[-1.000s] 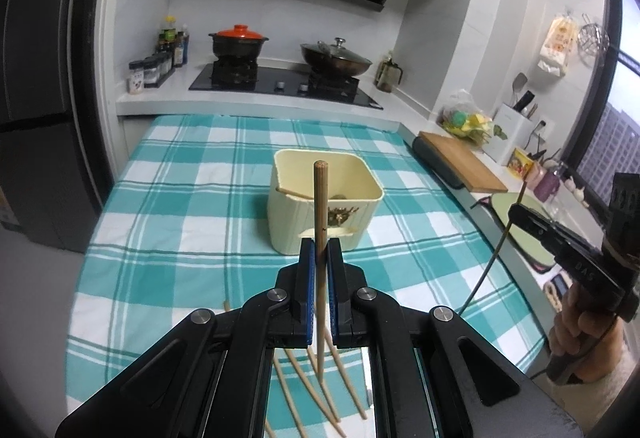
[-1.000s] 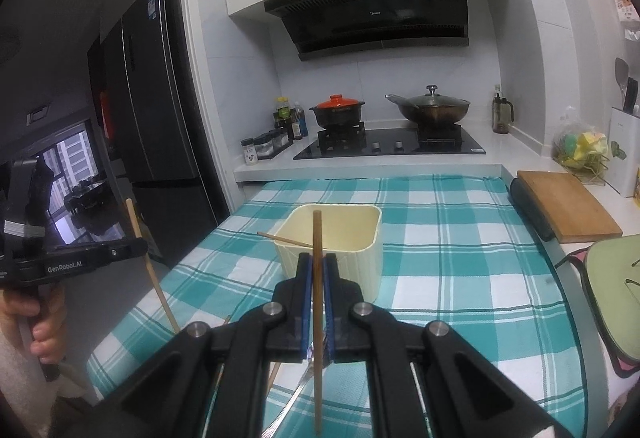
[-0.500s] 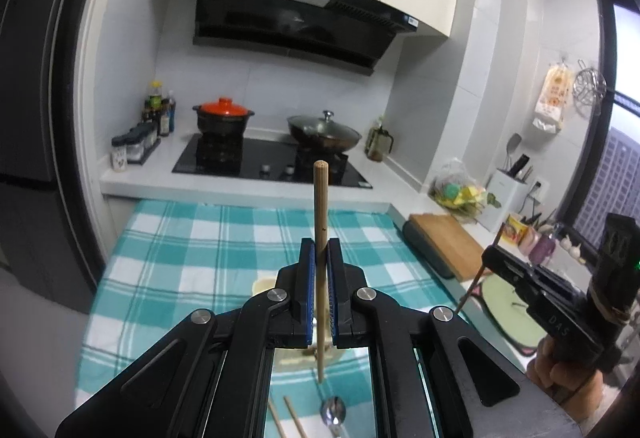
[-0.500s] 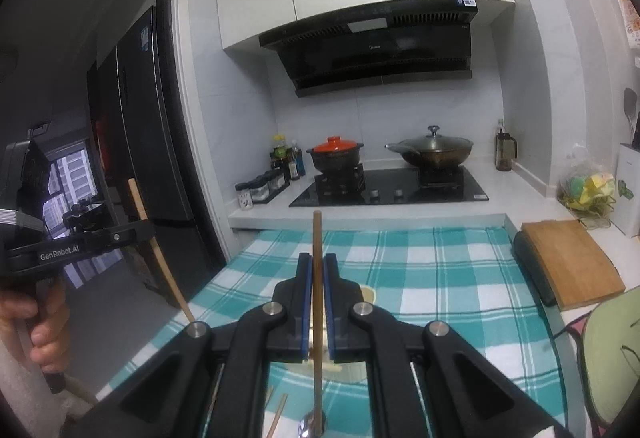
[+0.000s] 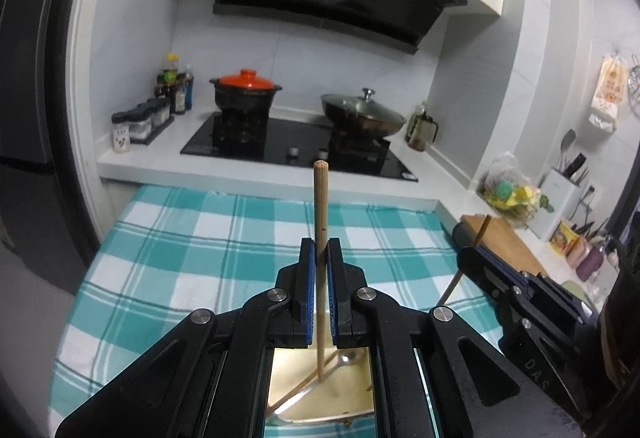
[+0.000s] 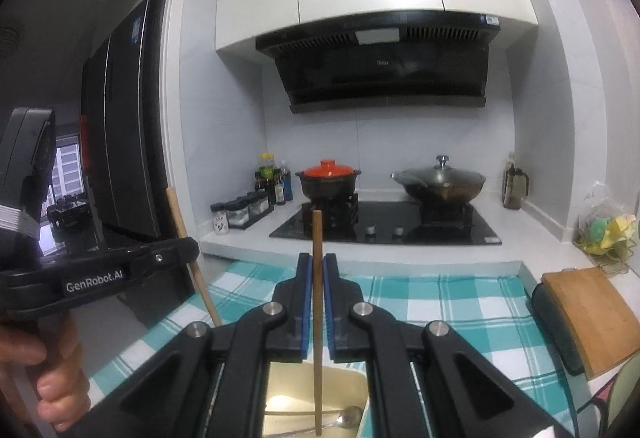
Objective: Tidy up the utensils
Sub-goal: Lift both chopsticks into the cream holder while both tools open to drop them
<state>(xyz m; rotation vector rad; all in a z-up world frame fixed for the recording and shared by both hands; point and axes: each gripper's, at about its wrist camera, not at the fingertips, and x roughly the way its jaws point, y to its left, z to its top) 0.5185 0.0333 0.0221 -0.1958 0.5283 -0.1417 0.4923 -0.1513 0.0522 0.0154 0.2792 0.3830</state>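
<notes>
**Two chopsticks held upright over the bin**

Each claw is clamped on one wooden chopstick, and each stick stands near vertical between the blue pads. The left gripper [image 5: 319,270] has its jaws pressed tight on the left chopstick [image 5: 320,205], whose lower end hangs down inside the cream bin [image 5: 288,370] right below the claw. The right gripper [image 6: 316,290] is closed the same way on the right chopstick [image 6: 317,278], tip also pointing down into the bin [image 6: 280,382]. Holding the sticks upright looks deliberate: let go, and each should drop tip first into the bin rather than lie across its rim.

The bin stands on the checked tablecloth [image 5: 180,250], toward its near edge, seen only through the gap in each claw. It already holds a metal spoon [image 5: 348,358] and another chopstick lying slanted (the rest of the contents are hidden by the claw bodies).

Little stands in the way. The two claws are close beside each other, so they could knock together over the bin; the spoon and slanted stick inside may tip a dropped stick sideways. Past the tablecloth's far edge sits the stove [image 5: 296,141] with a red-lidded pot [image 5: 246,93] and a lidded wok [image 5: 362,113]; a cutting board [image 6: 592,314] lies off the right edge. All are well apart from the bin.
</notes>
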